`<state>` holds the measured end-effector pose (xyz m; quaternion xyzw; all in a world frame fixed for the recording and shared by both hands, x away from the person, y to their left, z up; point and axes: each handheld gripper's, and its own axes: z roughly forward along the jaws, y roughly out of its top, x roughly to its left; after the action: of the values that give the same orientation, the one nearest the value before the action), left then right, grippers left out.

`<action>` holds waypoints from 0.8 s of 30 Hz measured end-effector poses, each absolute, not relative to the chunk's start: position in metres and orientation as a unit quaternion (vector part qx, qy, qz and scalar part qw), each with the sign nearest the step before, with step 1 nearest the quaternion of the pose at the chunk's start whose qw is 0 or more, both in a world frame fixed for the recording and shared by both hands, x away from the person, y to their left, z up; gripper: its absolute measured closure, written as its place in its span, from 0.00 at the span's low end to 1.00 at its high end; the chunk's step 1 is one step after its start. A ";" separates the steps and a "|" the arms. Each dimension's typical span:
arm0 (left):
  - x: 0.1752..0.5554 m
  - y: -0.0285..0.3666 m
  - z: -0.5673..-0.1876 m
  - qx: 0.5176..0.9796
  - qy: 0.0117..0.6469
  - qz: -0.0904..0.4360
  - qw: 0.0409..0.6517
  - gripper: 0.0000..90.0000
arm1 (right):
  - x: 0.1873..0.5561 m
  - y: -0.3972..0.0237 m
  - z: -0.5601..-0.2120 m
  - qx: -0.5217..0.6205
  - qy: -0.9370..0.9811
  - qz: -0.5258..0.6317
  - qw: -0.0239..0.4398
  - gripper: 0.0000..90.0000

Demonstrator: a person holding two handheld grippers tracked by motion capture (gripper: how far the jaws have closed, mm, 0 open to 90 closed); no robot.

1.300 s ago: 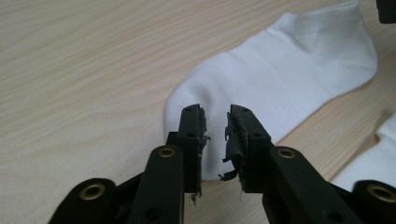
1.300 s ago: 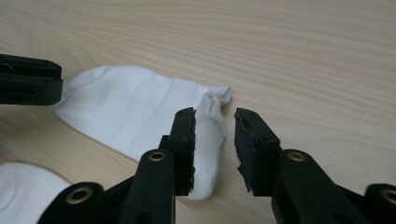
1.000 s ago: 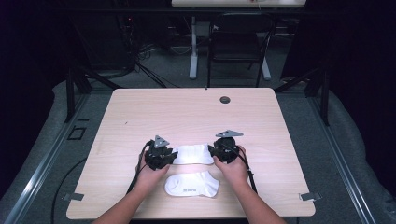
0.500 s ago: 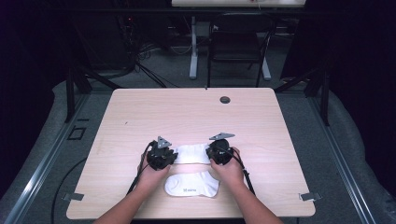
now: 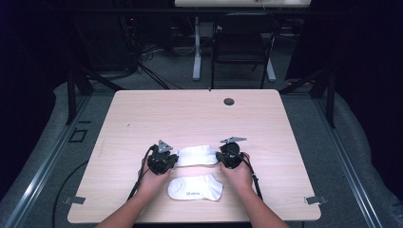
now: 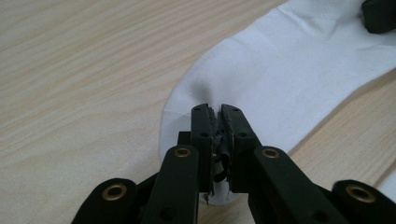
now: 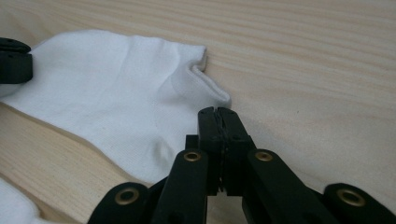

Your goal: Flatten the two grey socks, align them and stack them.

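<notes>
Sock [image 5: 197,155] on the worktop [image 5: 199,114] stretches between both grippers: left gripper [image 6: 218,122] fingers have just closed, pinching its toe end; right gripper [image 7: 219,122] fingers clench its cuff edge.

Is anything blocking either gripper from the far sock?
Nothing visible. The left gripper pinches one end of the far sock, and the right gripper is closed at the other end. The near sock lies apart.

Bare table [image 5: 190,118] lies open beyond and beside both hands, with a small dark cap [image 5: 229,101] near the far edge, while a second sock [image 5: 195,188] lies between the wrists.
</notes>
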<state>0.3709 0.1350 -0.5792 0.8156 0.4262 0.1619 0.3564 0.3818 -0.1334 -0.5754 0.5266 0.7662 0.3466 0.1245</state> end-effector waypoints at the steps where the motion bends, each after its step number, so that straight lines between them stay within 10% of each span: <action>1: 0.370 0.135 -0.579 0.815 0.428 0.160 0.357 0.93 | 0.382 -0.134 -0.575 0.527 0.766 0.347 0.121 0.99; 24: 0.378 0.149 -0.577 0.809 0.449 0.158 0.346 0.74 | 0.387 -0.137 -0.564 0.523 0.758 0.364 0.138 0.71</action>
<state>0.3777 0.1490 -0.5766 0.8086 0.4489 0.1584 0.3457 0.3866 -0.1368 -0.5643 0.5233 0.7578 0.3645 0.1379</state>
